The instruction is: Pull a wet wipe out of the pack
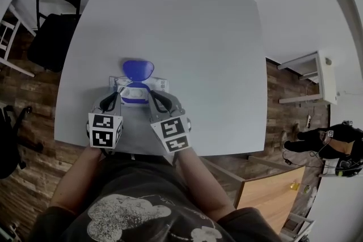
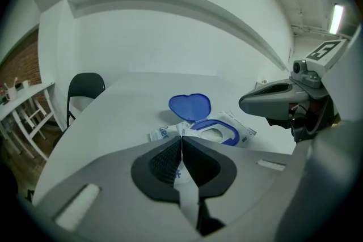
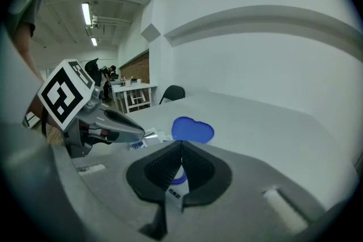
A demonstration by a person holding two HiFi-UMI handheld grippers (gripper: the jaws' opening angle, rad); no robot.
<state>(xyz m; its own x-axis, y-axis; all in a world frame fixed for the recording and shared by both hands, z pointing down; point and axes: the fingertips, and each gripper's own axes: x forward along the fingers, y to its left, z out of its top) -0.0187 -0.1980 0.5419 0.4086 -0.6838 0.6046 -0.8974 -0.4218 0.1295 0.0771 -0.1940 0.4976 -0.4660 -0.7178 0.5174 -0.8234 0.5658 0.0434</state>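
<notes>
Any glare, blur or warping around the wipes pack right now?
Head view: fisheye bows the table edges, light even, pack sharp. Left gripper view: dark round border, pack clear. Right gripper view: ceiling lamps glare upper left, right gripper hides most of the pack.

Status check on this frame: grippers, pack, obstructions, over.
Both shut on pack: left gripper, right gripper. Blue lid open, wipe not drawn out. Nothing in the way.

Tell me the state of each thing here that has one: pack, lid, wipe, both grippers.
pack: held at both sides.
lid: open, flipped back.
wipe: inside the opening, not pulled out.
left gripper: jaws shut on the pack.
right gripper: jaws shut on the pack.
</notes>
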